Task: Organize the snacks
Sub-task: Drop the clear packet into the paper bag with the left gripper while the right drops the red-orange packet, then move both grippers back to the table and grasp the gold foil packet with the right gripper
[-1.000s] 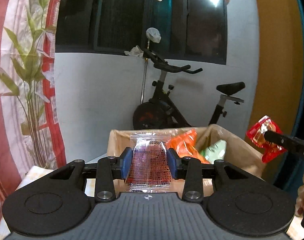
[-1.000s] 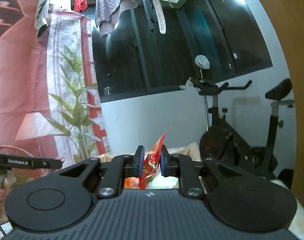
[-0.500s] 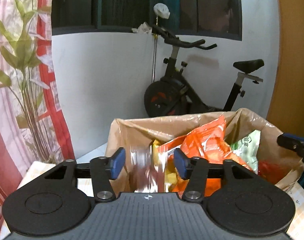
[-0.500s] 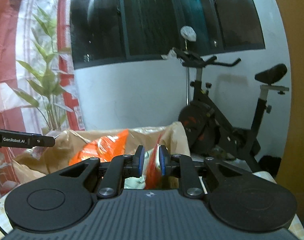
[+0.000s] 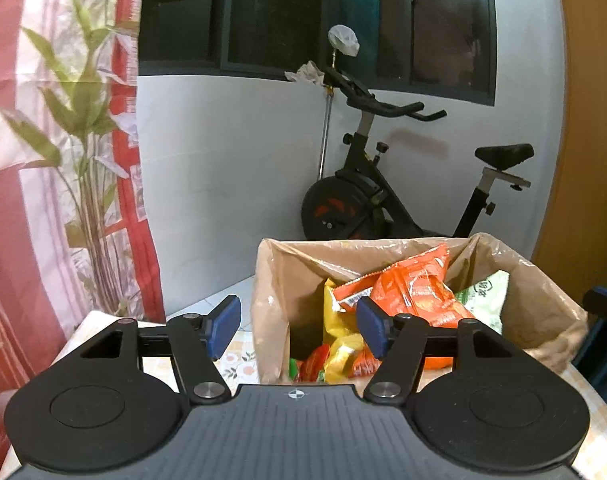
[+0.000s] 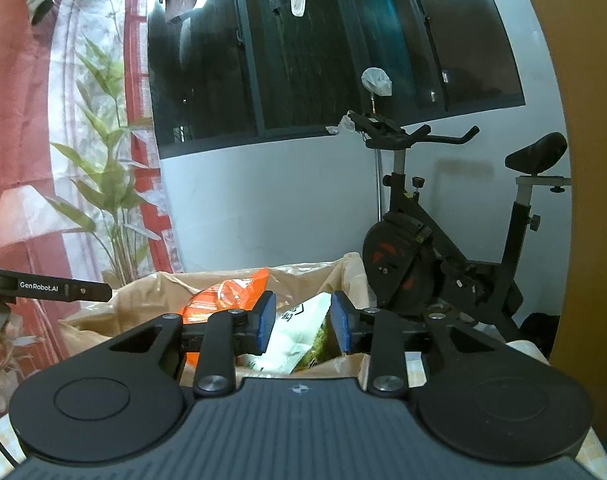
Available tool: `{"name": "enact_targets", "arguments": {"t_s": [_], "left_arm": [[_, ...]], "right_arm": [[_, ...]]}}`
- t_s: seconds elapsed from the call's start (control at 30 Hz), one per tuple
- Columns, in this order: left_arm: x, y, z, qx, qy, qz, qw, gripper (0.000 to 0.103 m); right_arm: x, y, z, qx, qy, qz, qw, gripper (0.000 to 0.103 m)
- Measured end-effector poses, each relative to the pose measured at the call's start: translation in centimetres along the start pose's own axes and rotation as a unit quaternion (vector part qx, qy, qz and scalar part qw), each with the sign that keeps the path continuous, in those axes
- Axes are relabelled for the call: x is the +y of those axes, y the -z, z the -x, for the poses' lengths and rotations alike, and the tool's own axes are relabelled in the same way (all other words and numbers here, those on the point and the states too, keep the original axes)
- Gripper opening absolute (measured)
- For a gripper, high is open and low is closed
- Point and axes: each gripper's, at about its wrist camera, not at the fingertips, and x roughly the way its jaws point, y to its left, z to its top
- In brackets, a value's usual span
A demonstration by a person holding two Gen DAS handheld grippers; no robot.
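A box lined with a tan plastic bag (image 5: 543, 304) stands on the table and holds several snack packets: orange ones (image 5: 415, 284), yellow ones (image 5: 339, 320) and a white-green one (image 5: 483, 300). My left gripper (image 5: 297, 328) is open and empty just in front of the box's near left corner. My right gripper (image 6: 301, 326) is open and empty above the box's right side (image 6: 351, 272), over the white-green packet (image 6: 299, 332). An orange packet (image 6: 227, 292) lies further left. The left gripper's finger (image 6: 63, 288) shows at the left edge.
An exercise bike (image 5: 383, 184) stands behind the table by the white wall. A red and white curtain with a leaf print (image 5: 63, 160) hangs on the left. The table has a floral cloth (image 5: 239, 356). A wooden panel (image 5: 575, 160) is on the right.
Both grippers have opened. The left one let go of the clear packet with red-brown contents, the right one let go of the red packet; both packets dropped into the box.
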Motion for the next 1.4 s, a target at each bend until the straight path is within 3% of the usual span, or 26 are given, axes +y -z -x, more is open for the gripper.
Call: {"name": "enact_targets", "arguments": {"t_s": [0.2, 0.33, 0.5, 0.7, 0.93, 1.07, 1.4], "left_arm": [[0.7, 2.3, 2.6, 0.001, -0.001, 0.017, 0.9998, 0.066], [1.0, 4.6, 3.5, 0.014, 0.001, 0.042, 0.9990, 0.066], [1.2, 8.0, 2.8, 0.056, 0.003, 0.062, 0.9965, 0.066], [1.1, 11.1, 2.2, 0.094, 0.002, 0.059, 0.9938, 0.066], [1.0, 13.5, 1.9, 0.124, 0.013, 0.067, 0.9900, 0.066], [0.9, 14.0, 1.7, 0.135, 0.017, 0.068, 0.9884, 0.066], [0.8, 14.5, 1.7, 0.142, 0.015, 0.071, 0.9872, 0.066]], "right_arm": [[0.3, 1.6, 3.1, 0.003, -0.008, -0.001, 1.000, 0.037], [0.0, 3.4, 4.2, 0.028, -0.010, -0.008, 1.000, 0.037], [-0.3, 7.2, 4.1, 0.104, -0.010, -0.039, 0.994, 0.037], [-0.1, 11.7, 3.7, 0.207, -0.014, -0.091, 0.974, 0.038], [0.1, 14.3, 4.1, 0.281, 0.004, -0.111, 0.953, 0.042], [-0.1, 14.9, 4.0, 0.305, 0.026, -0.116, 0.945, 0.044], [-1.1, 15.6, 1.7, 0.323, 0.015, -0.144, 0.935, 0.049]]}}
